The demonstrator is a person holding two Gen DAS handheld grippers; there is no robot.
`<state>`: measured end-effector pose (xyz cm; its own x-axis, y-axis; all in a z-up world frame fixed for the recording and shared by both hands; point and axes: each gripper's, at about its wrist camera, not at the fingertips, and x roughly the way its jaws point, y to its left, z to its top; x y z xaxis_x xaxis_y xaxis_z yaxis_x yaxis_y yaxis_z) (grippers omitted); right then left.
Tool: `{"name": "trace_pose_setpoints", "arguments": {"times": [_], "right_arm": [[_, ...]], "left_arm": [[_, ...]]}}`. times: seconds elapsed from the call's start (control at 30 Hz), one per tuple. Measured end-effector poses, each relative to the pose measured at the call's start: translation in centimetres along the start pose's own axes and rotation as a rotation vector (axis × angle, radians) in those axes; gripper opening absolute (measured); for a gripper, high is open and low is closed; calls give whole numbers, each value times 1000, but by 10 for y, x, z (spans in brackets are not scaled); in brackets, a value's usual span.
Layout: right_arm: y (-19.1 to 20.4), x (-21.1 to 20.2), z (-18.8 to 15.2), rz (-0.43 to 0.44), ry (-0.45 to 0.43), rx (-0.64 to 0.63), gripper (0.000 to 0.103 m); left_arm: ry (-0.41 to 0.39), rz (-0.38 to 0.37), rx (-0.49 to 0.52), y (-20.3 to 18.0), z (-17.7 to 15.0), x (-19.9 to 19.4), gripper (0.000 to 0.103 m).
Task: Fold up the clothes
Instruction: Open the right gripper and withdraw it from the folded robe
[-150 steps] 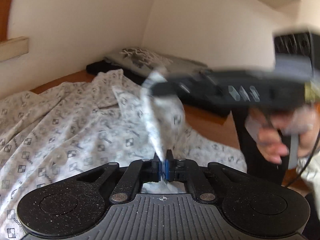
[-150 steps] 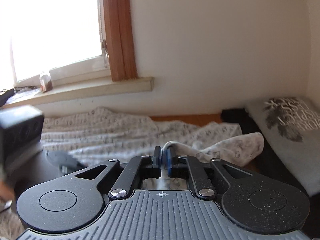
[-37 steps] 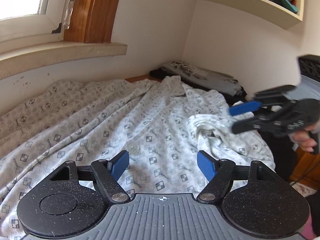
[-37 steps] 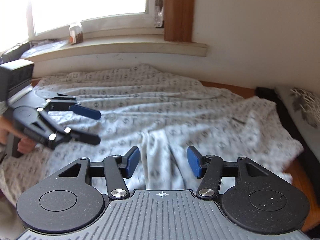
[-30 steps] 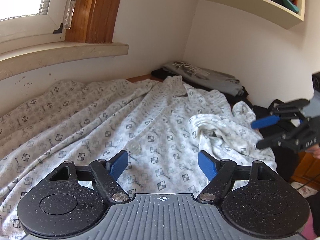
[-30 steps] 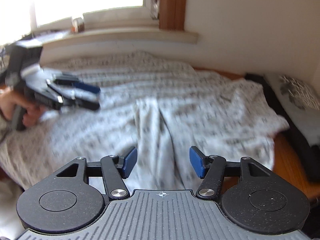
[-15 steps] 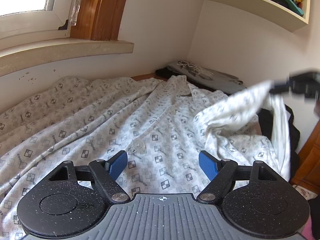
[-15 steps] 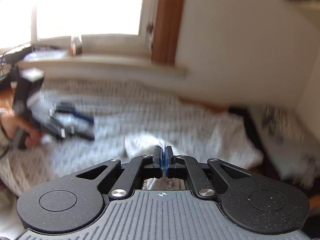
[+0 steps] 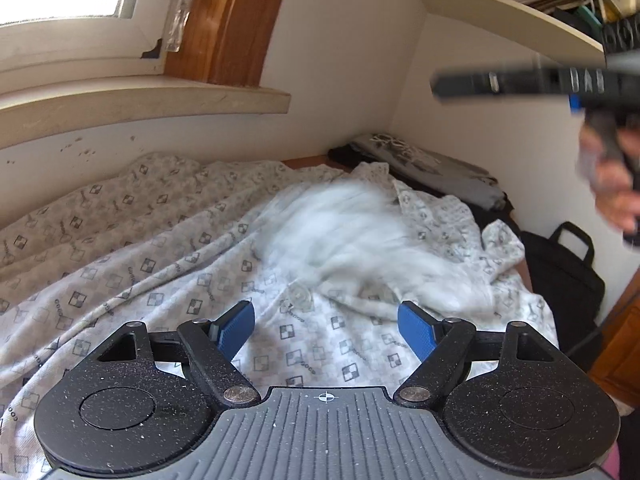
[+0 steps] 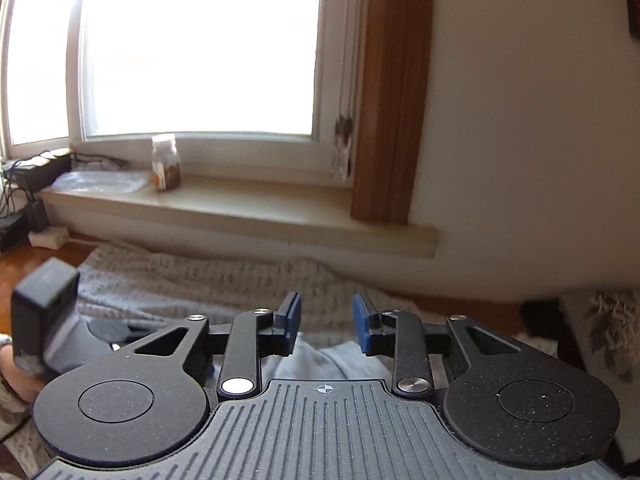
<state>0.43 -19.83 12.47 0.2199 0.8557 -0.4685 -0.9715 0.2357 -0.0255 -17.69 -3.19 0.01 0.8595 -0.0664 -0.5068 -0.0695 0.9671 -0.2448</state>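
A white shirt with a small square print lies spread over the wooden table. One part of it is motion-blurred, dropping onto the shirt's middle. My left gripper hovers low over the near part of the shirt, open, with nothing between its blue pads. My right gripper is blurred and high at the upper right of the left wrist view, held by a hand. Seen from its own camera, the right gripper is open and empty above the shirt, and the left gripper's body sits at the lower left.
A folded grey printed garment lies on dark cloth in the far corner. A black bag stands by the table's right end. A bookshelf hangs above. The window sill holds a jar and cables.
Half a second ago my right gripper was shut on a raised part of the shirt. It has opened and risen, and that part is falling onto the shirt. The left gripper stayed open.
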Motion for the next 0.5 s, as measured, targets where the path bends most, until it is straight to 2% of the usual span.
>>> {"name": "trace_pose_setpoints", "arguments": {"times": [0.1, 0.17, 0.33, 0.37, 0.47, 0.5], "right_arm": [[-11, 0, -29, -26, 35, 26, 33], [-19, 0, -51, -48, 56, 42, 42], [-31, 12, -81, -78, 58, 66, 43], [-34, 14, -88, -84, 58, 70, 43], [-41, 22, -106, -101, 59, 85, 44], [-43, 24, -112, -107, 59, 89, 45]], "left_arm": [[0, 0, 9, -1, 0, 0, 81], [-5, 2, 18, -3, 0, -1, 81], [8, 5, 20, -3, 0, 2, 82], [12, 6, 17, -2, 0, 3, 83], [19, 13, 11, -1, 0, 4, 102], [17, 13, 14, -1, 0, 4, 103]]}}
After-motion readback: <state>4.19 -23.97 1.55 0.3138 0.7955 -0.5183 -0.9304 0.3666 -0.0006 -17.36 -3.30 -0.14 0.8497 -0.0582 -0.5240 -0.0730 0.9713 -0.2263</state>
